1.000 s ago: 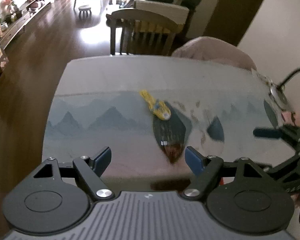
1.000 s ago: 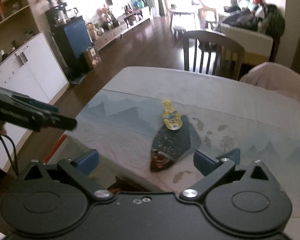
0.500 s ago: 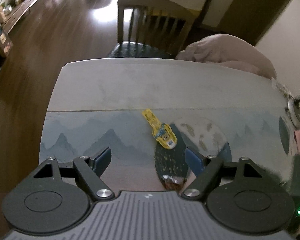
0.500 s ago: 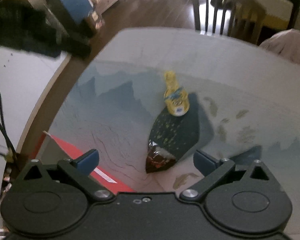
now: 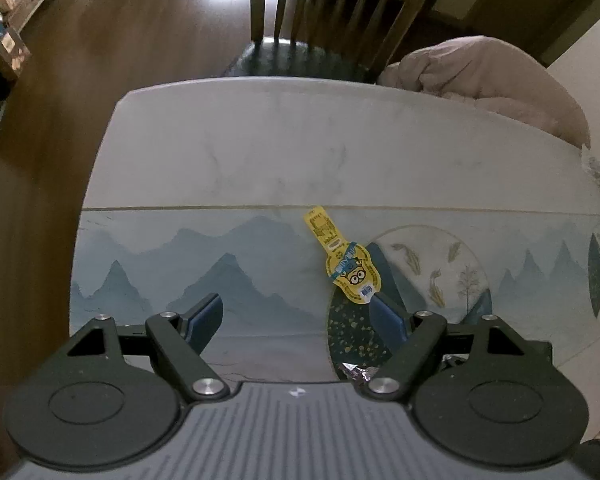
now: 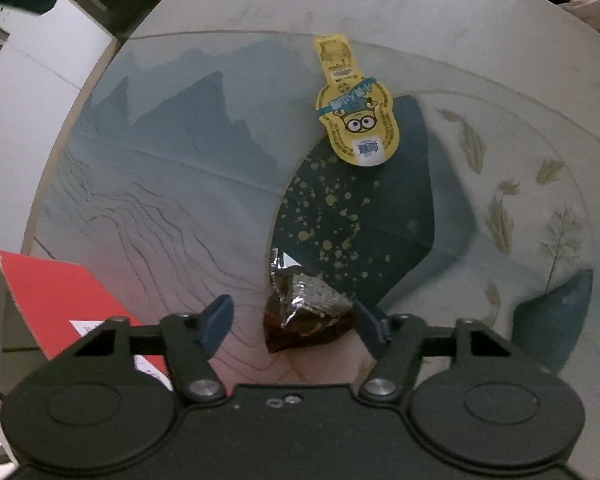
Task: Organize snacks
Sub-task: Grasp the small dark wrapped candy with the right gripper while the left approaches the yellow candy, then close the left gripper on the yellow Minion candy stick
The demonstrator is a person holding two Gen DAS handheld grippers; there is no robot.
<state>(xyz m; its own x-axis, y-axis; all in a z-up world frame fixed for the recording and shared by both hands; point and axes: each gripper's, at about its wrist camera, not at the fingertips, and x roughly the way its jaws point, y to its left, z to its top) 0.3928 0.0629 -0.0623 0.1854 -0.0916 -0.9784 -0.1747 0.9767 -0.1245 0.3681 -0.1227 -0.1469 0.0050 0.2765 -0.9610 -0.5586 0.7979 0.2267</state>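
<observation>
Pointing steeply down at the table [image 6: 260,4], the right gripper [image 6: 292,322] hangs over a crinkled dark foil snack packet [image 6: 306,312] that lies between its blue fingers [image 6: 216,322]; its jaws are closing, the right-hand finger sits at the packet's edge while a clear gap remains between the left-hand finger and the foil, so the pads do not grip it; the packet rests on a printed mat [image 6: 160,184] with blue mountains, at the near tip of a dark gold-speckled patch in the pattern.

Farther along that same patch a yellow snack sachet [image 6: 356,120] with a cartoon face in glasses lies flat, its narrow tab pointing away from the camera; it is well apart from the foil packet and untouched. A red box [image 6: 44,296] stands just beside the mat at the lower left of the right wrist view.

From the left wrist view, the left gripper [image 5: 296,318] also points down over the mat [image 5: 160,264]; its fingers [image 5: 204,316] stand wide with nothing between them; the yellow sachet [image 5: 350,272] shows just above its right-hand finger, and a sliver of the foil packet [image 5: 356,372] peeks out near the gripper body; whether that finger touches the mat cannot be told. Beyond the table edge stand a wooden chair [image 5: 324,4] and a heap of pinkish cloth [image 5: 480,76].
</observation>
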